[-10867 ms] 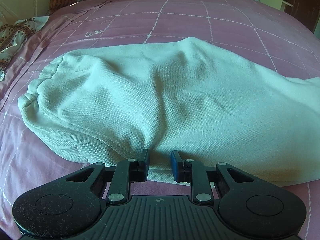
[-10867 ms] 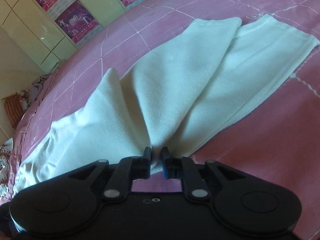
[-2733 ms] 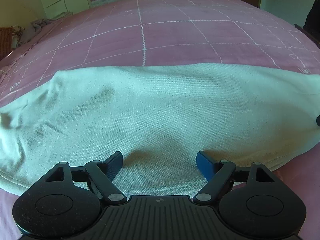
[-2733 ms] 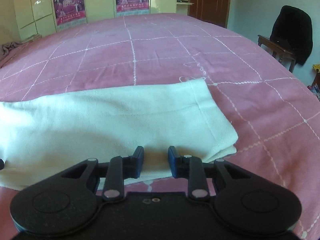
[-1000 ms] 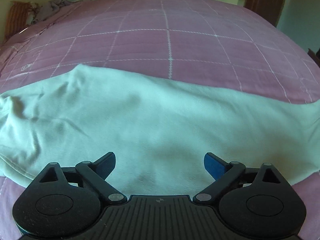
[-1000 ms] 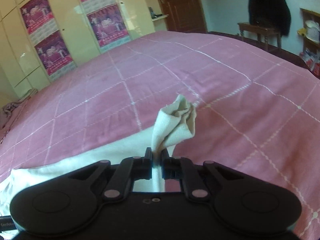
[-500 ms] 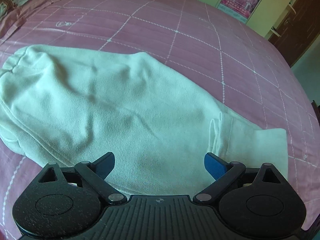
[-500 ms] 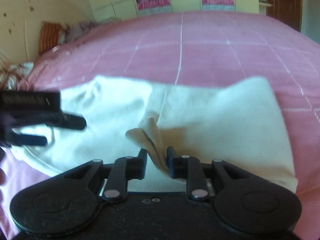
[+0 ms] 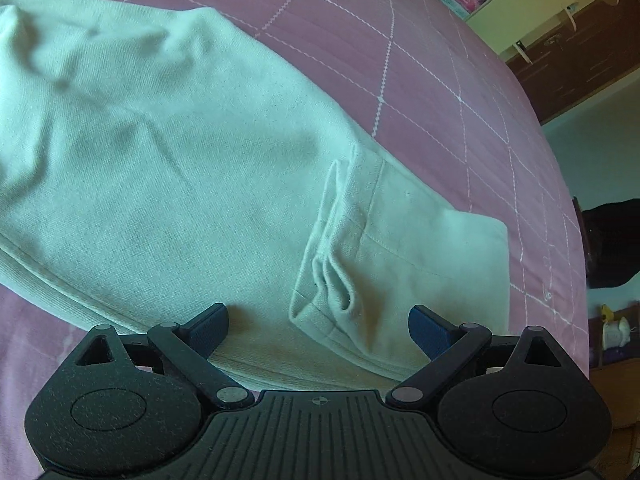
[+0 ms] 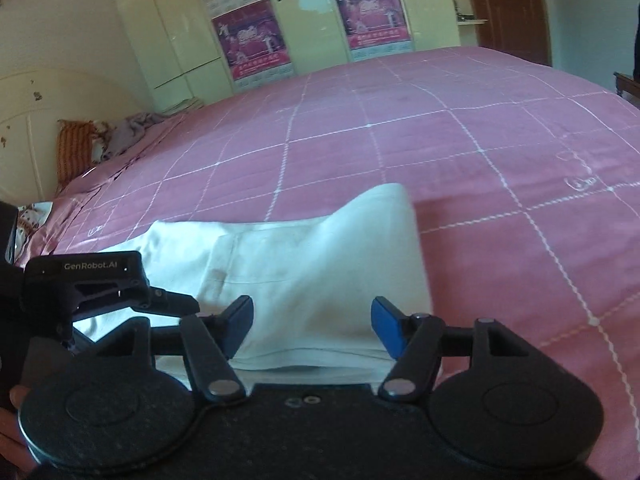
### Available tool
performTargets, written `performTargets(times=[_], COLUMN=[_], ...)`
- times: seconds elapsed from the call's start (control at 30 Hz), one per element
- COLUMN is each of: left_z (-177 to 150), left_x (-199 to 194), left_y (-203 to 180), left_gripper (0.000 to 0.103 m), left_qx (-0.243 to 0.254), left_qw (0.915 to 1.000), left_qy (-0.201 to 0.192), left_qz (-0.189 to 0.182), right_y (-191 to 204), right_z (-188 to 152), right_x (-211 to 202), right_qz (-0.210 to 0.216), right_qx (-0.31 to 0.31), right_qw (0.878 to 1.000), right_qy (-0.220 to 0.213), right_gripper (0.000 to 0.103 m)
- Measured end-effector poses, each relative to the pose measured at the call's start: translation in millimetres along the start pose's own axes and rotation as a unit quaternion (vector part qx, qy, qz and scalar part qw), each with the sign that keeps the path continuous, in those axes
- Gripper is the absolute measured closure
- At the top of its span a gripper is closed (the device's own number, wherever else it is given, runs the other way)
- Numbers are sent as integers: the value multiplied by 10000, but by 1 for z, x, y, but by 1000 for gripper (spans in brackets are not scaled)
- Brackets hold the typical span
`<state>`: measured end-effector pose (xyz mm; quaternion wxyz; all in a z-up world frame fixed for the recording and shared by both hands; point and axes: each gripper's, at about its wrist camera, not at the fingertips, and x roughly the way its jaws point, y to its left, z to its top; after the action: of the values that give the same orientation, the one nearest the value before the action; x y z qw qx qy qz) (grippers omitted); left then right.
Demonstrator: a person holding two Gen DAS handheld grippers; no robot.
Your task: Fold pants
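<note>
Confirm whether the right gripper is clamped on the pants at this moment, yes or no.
No: the right gripper has its jaws spread wide apart over the pants, with no cloth pinched between them.

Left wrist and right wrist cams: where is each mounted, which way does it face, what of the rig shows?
Left wrist: on the left gripper, looking down along its open fingers at the pants with a cuff folded over, on the pink bedspread.
Right wrist: on the right gripper, open, facing across the bed toward the wardrobe; the left gripper and part of a hand show at left.
Shared: pants, bedspread.
</note>
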<state>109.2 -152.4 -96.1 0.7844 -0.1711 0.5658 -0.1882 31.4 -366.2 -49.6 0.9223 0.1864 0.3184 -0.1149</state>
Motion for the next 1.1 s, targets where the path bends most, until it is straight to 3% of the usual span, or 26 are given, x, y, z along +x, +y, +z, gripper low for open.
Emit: performTargets(times=[0.07,0.13,0.17,0.23,0.43,0.57,0.67,0.77,0.87,0.93,1.03,1.1], left_z=[-3,-2,-1,0,10,21,17,5,-8,-6,-2,6], left_x=[5,11,12,9,-50,-79,-70,-38,-32,-43,-70,-76], left_y=[-5,-9,-11,-14,-24,5,34,56,48,40,39,33], left_gripper=[18,56,68,82,86,86,86,82,74,73,73,69], left_qx=[-53,-82,-138,-185,457,649,699,887,1332,1380,1206,1263], left_qw=[9999,9996,9994,9989,9927,9875,9856,9856,9754,9727,9707,9694], left_qy=[-73,-80,-110,-221,-1103,-1375,-1266,-753,-911,-962,-1396,-1512], left_qz=[77,244,312,357,160,423,875,1228,1500,1599,1538,1467], right_y=[-17,-29,-34,-45,-63,-52,-33,-7,16,26,25,22], right_z=[-7,-12,-12,-13,-3,5,8,5,-8,-22,-15,-4], right_x=[-4,-7,-7,-11,-5,1,14,32,49,70,66,55], right_qz=[-120,-228,-297,-450,-684,-587,-489,-403,-423,-556,-522,-327], right_qx=[146,329,437,629,906,626,309,-111,-608,-1095,-1010,-705], right_qw=[9998,9990,9983,9962,9922,9950,9977,9991,9970,9895,9905,9956], right_qy=[-66,-177,-248,-393,-521,-518,-354,-95,215,765,777,520], right_gripper=[38,38,38,42,45,47,53,59,63,61,61,63])
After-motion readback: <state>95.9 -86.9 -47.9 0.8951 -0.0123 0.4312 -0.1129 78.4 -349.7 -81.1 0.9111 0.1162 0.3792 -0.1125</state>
